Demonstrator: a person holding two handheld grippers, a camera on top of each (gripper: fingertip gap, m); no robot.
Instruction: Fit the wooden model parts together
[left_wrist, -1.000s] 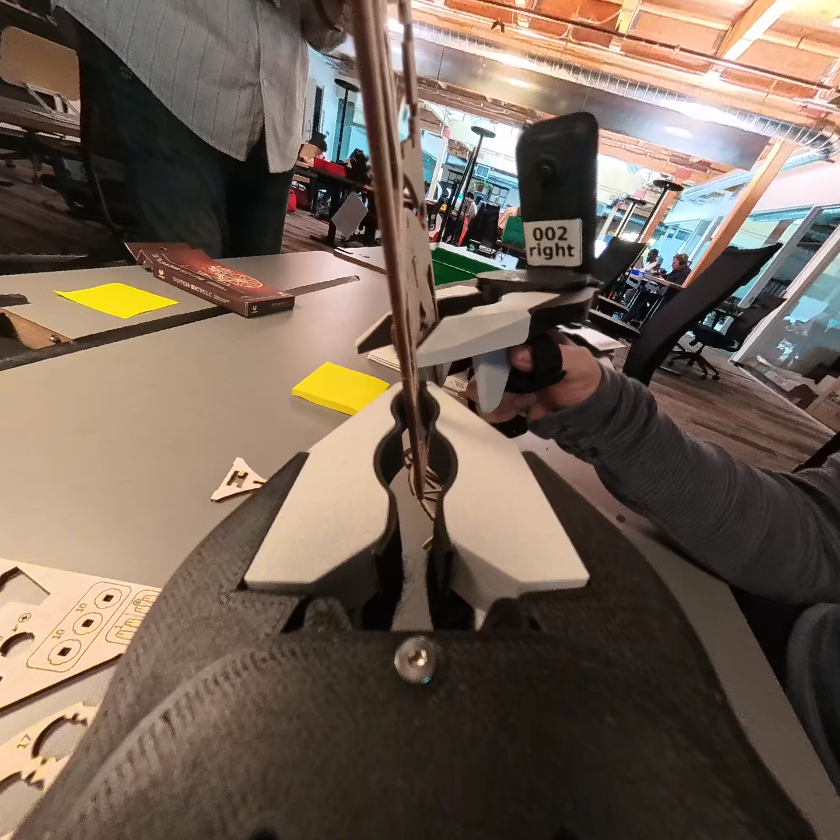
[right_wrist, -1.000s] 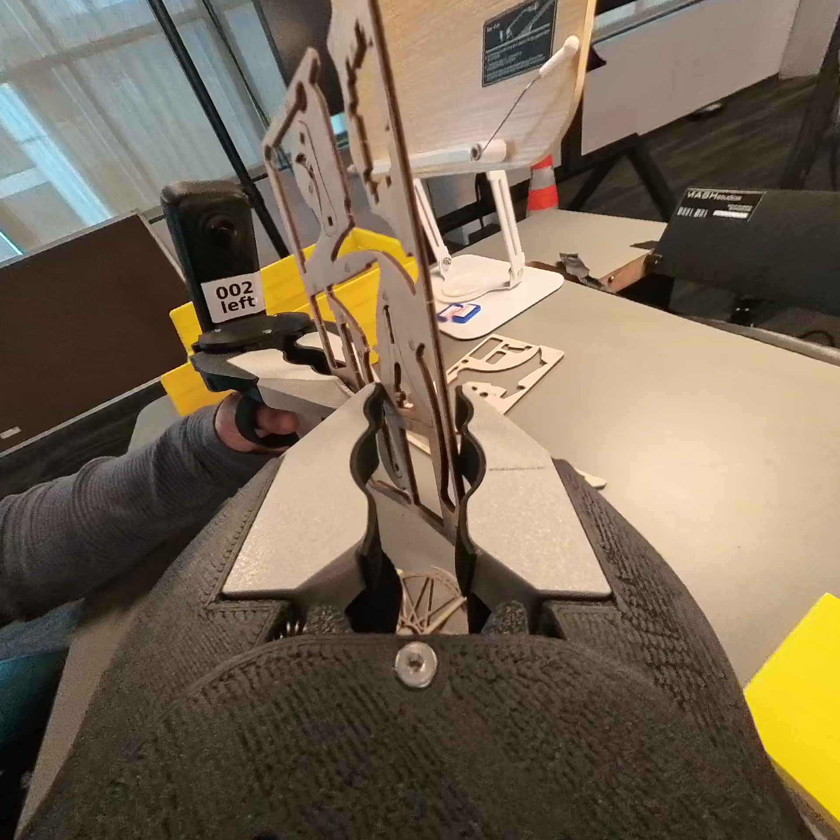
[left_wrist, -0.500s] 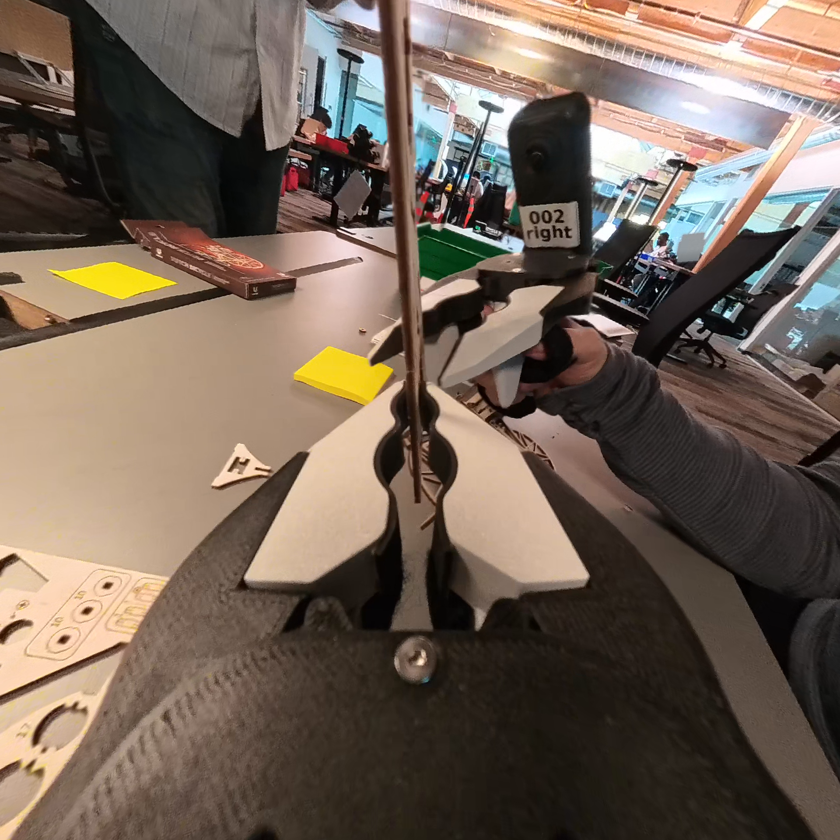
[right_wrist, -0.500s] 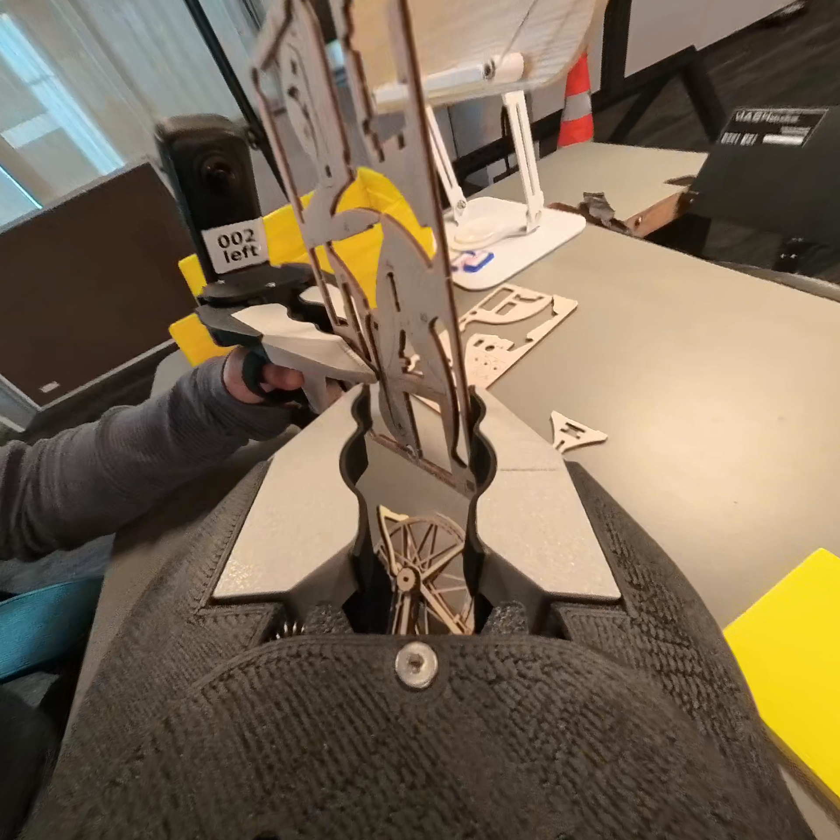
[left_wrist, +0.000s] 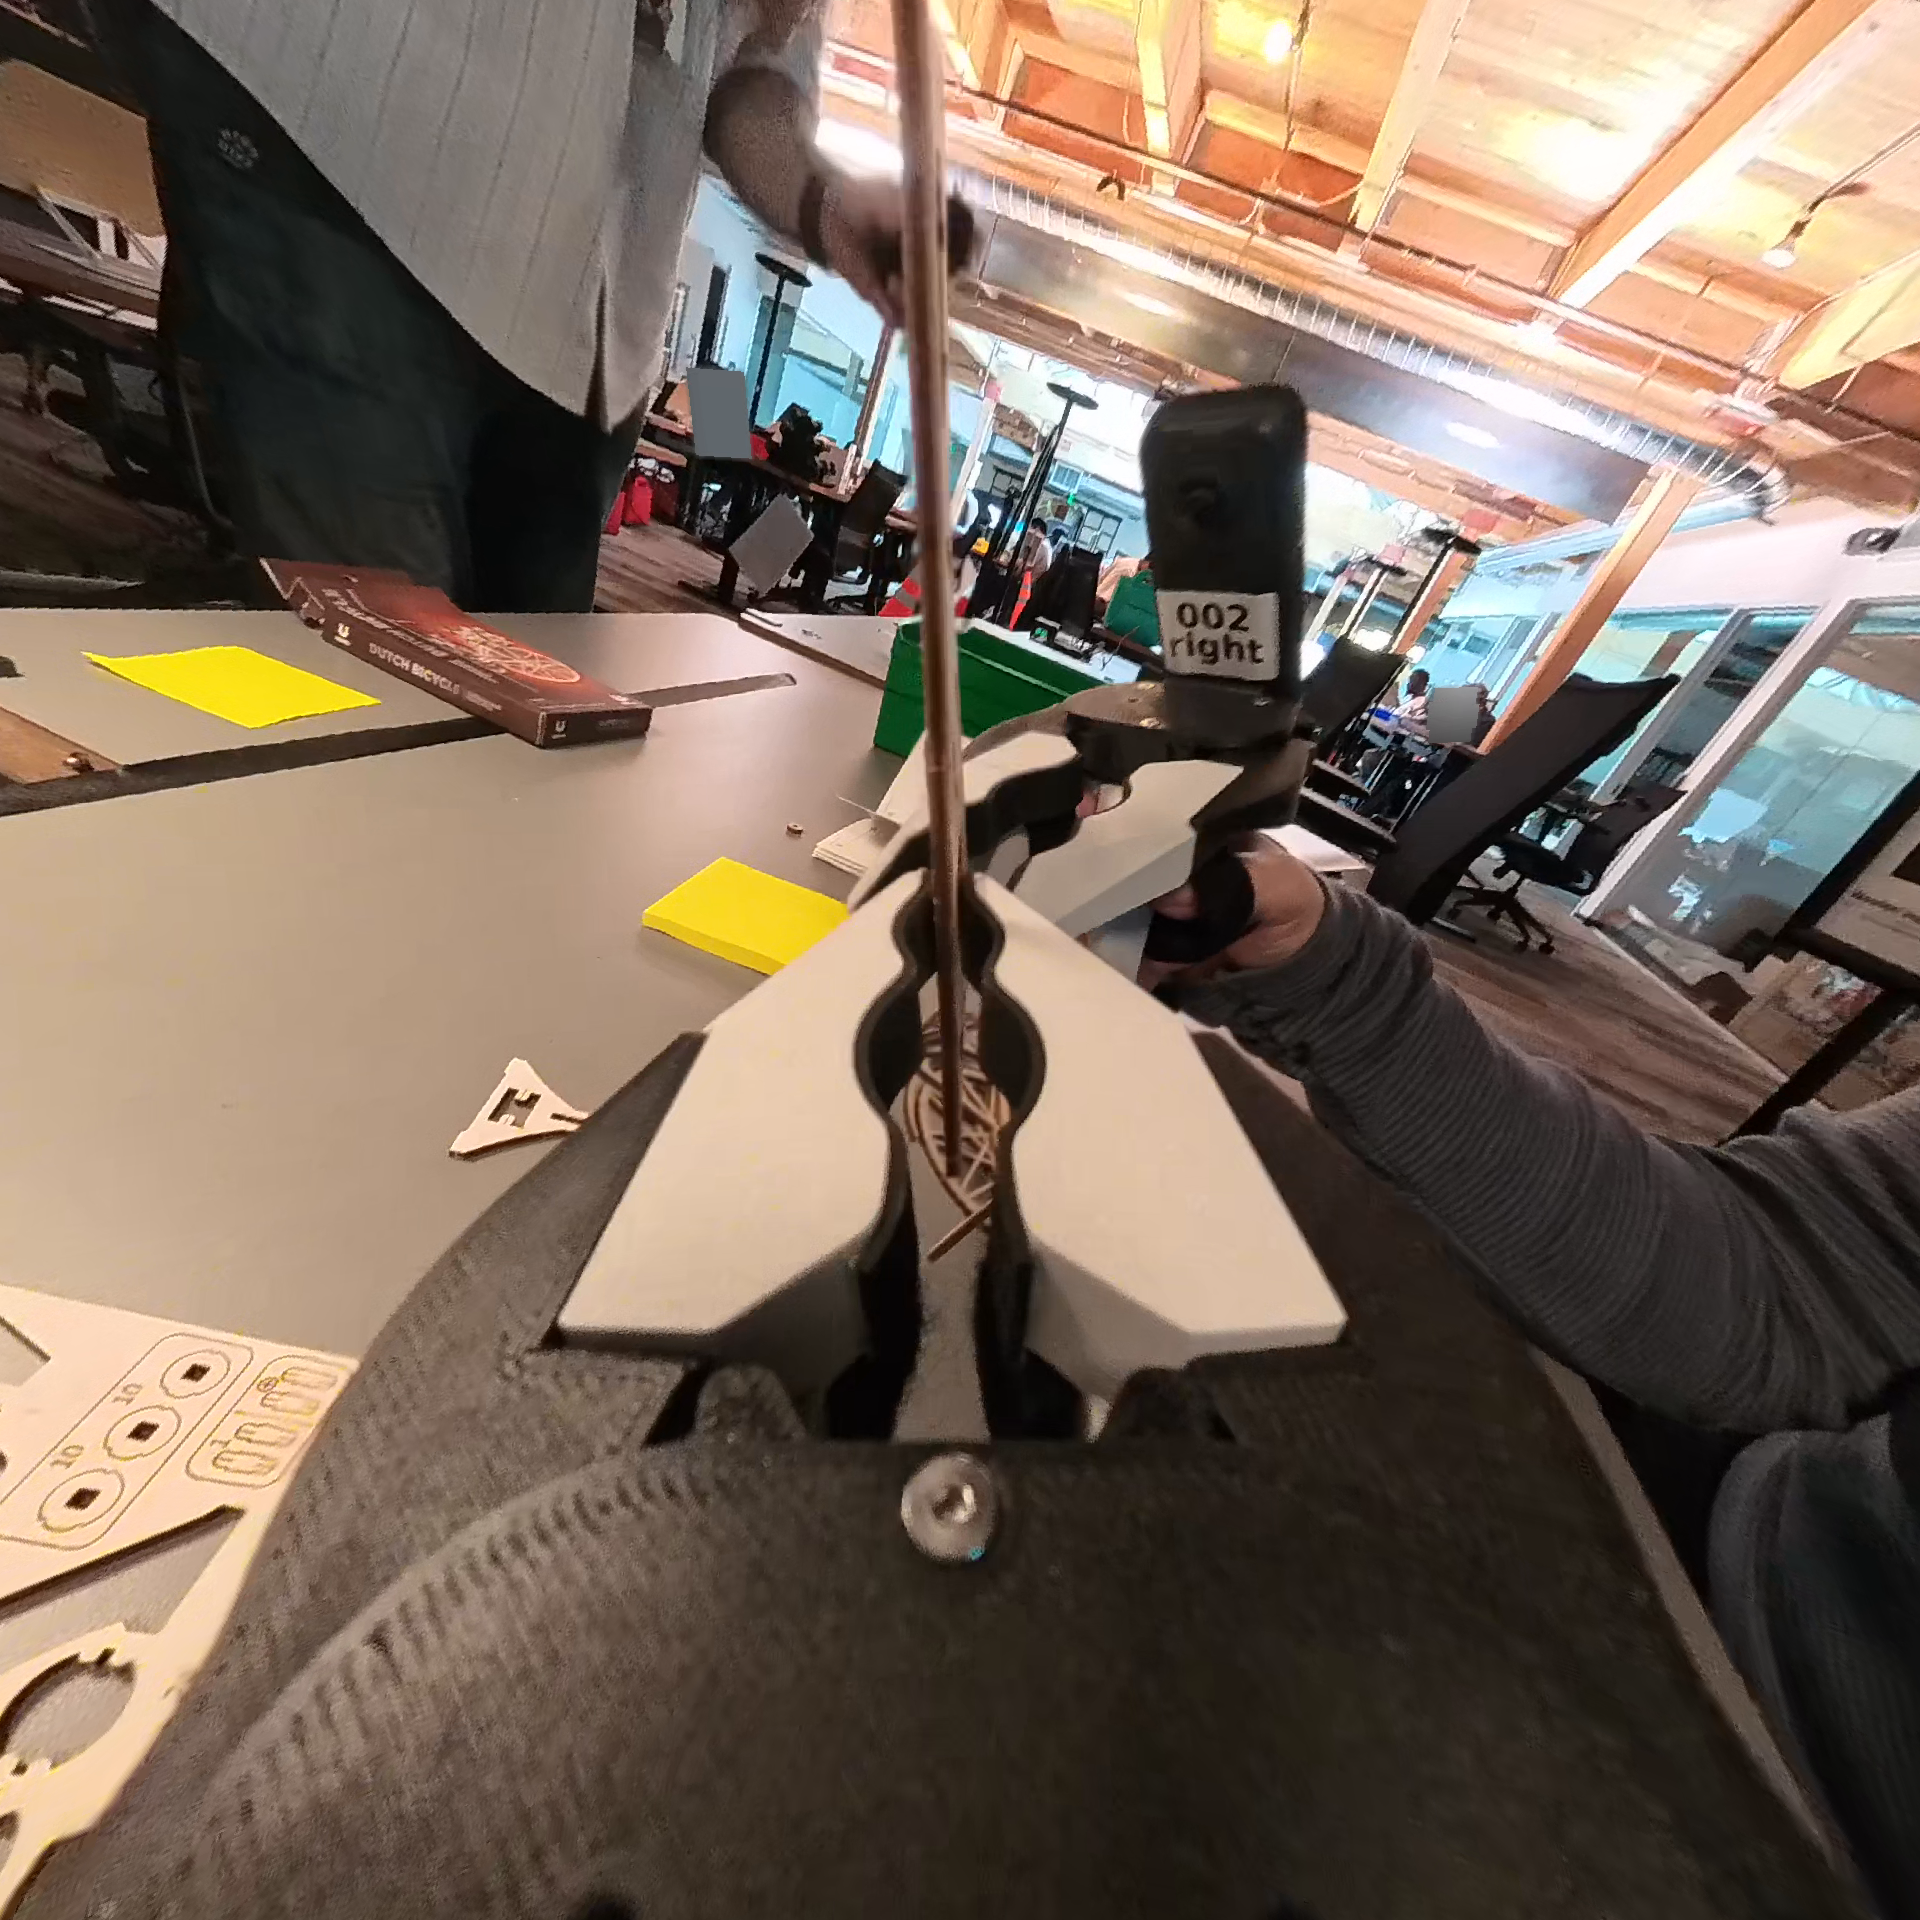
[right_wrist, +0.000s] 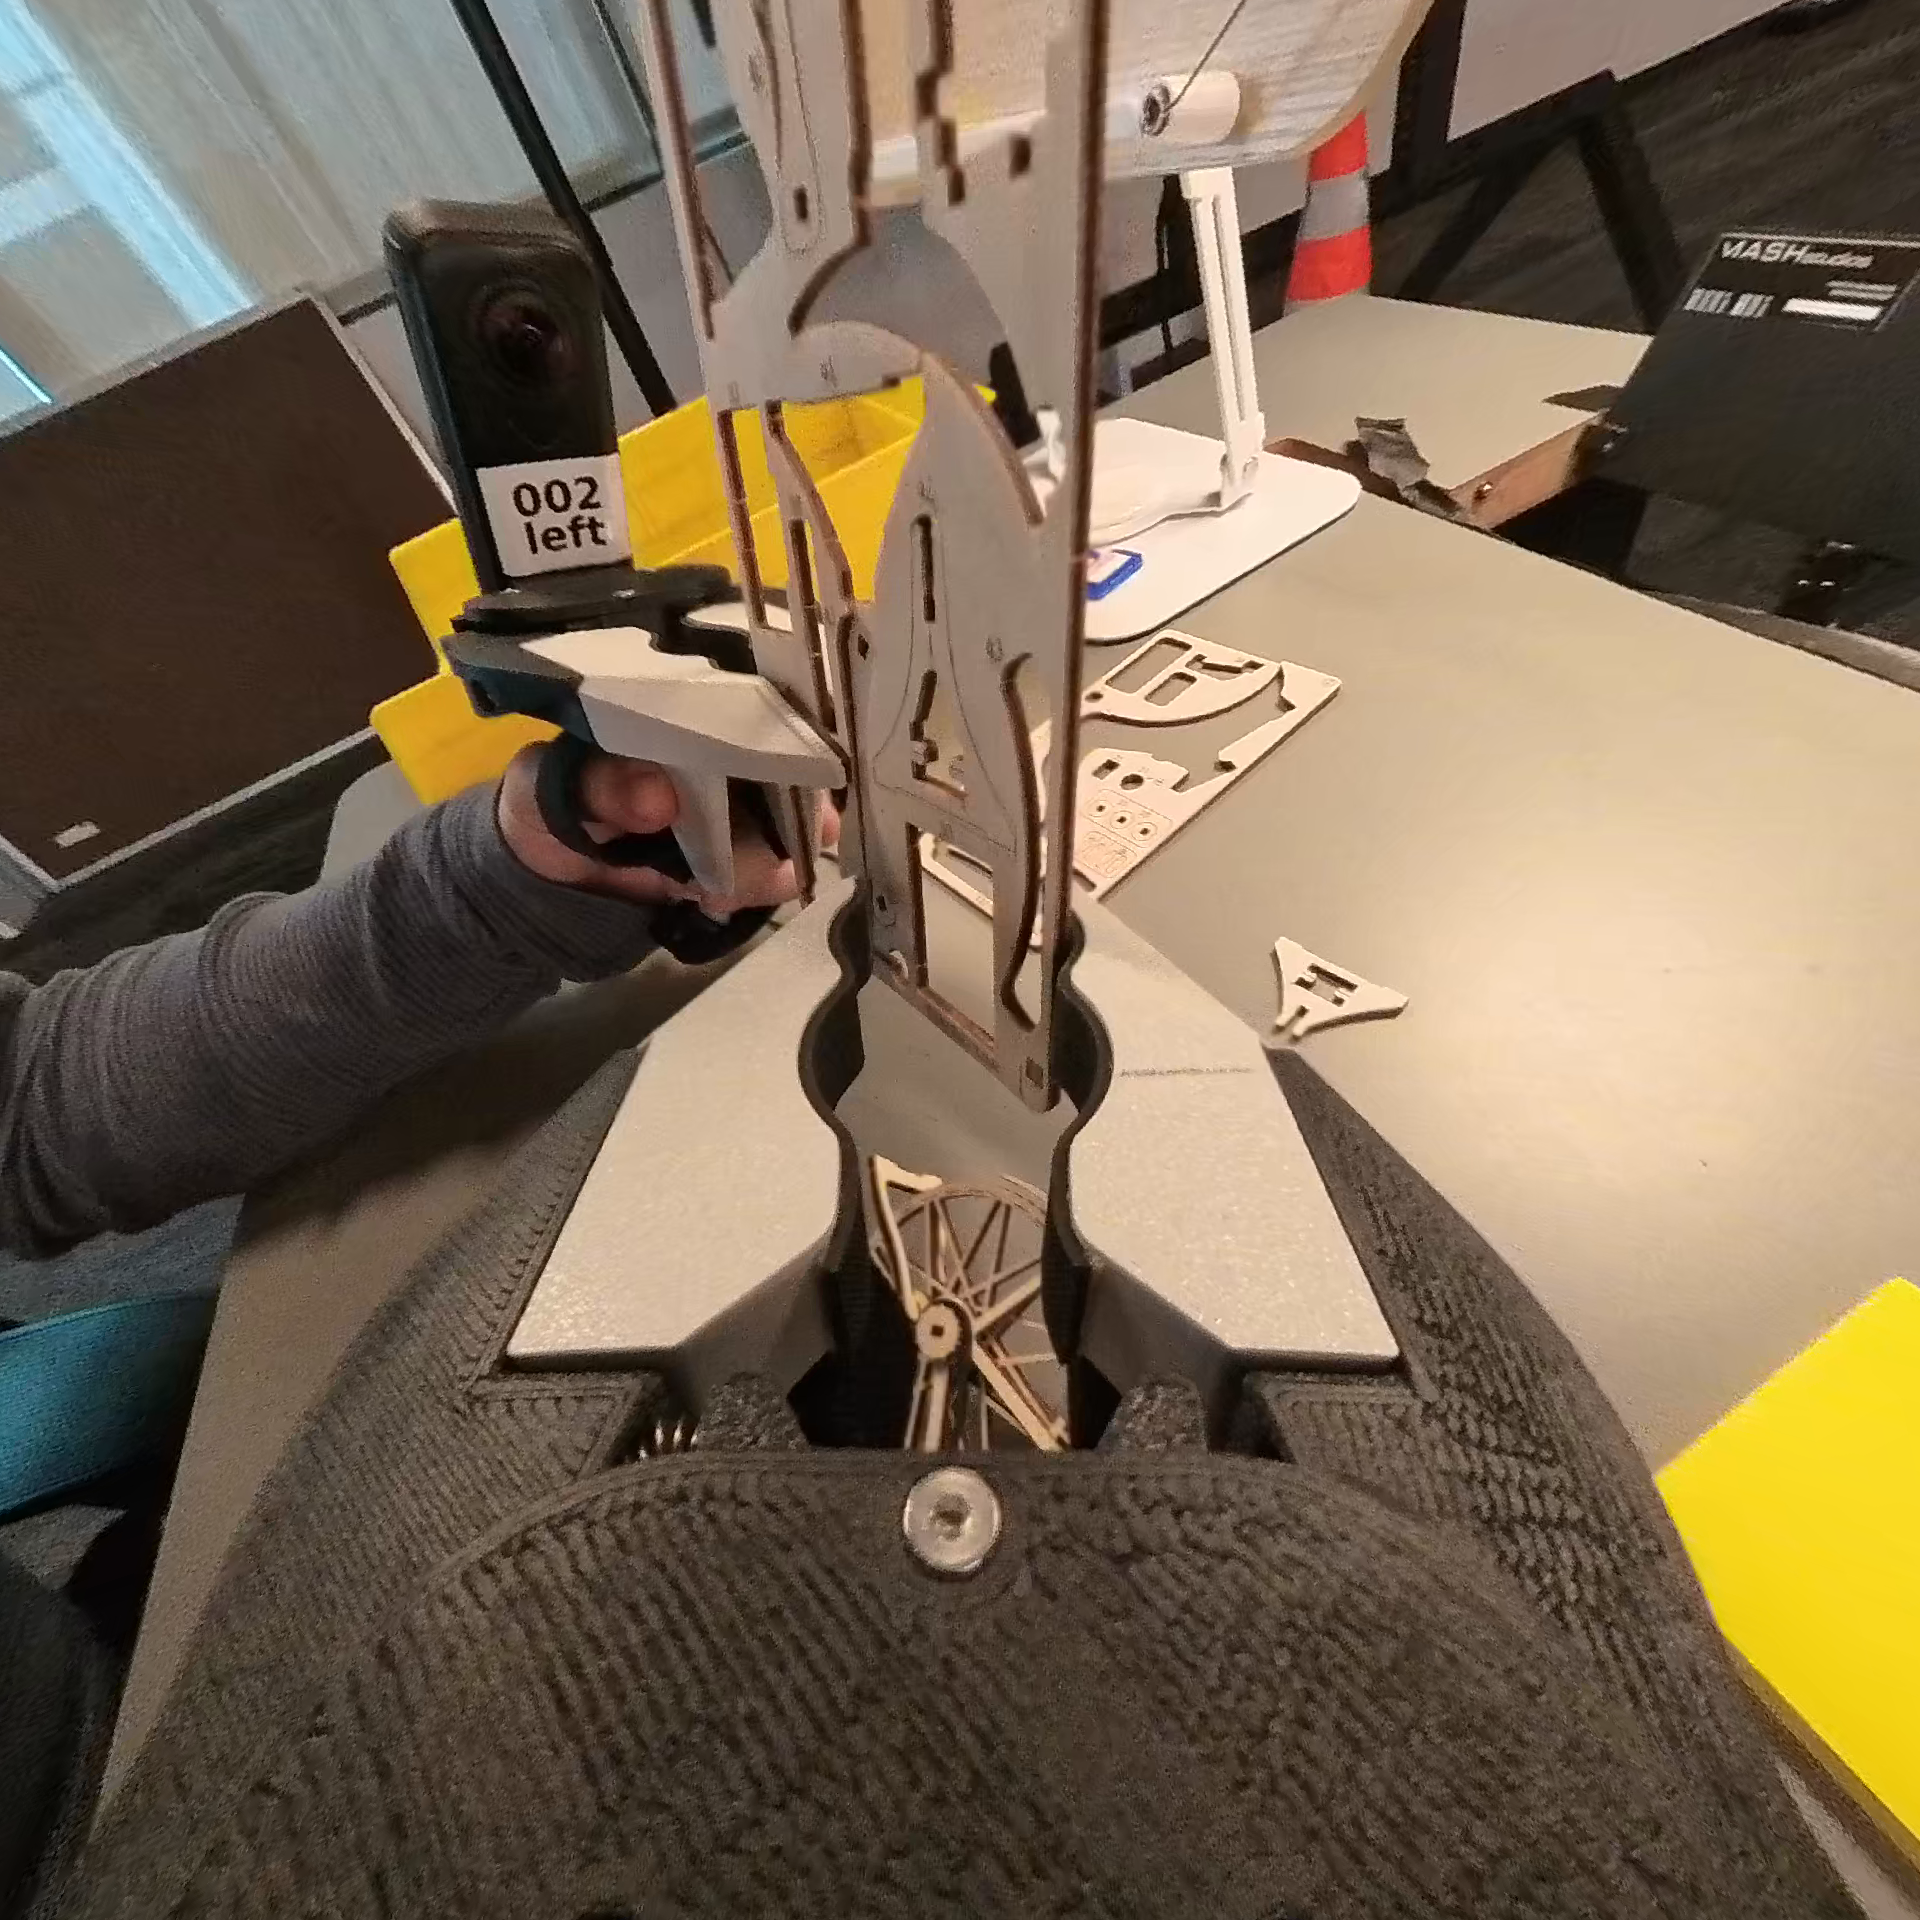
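A thin laser-cut wooden sheet (right_wrist: 935, 644) with model parts still in it stands upright above the grey table (left_wrist: 312, 935). In the left wrist view it is edge-on (left_wrist: 935, 520). My left gripper (left_wrist: 940, 914) is shut on its lower part and also shows in the right wrist view (right_wrist: 831, 769). My right gripper (right_wrist: 961, 925) is open, with the sheet's lower corner between its fingers; in the left wrist view it (left_wrist: 904, 831) faces the sheet from the right. A wooden spoked wheel (right_wrist: 956, 1299) lies on the table below both grippers.
A small triangular wooden piece (left_wrist: 520, 1107) and a yellow pad (left_wrist: 743, 914) lie nearby. Punched part sheets (right_wrist: 1195, 727) lie farther off and at my left (left_wrist: 135, 1455). There is also a brown box (left_wrist: 478, 665), a green bin (left_wrist: 987, 686), a white stand (right_wrist: 1195, 488) and a standing person (left_wrist: 416, 260). My left and right fingertips are right by each other.
The sheet has swung more upright and sits higher between the right fingers. The right jaws have opened a little. More of the wheel on the table now shows.
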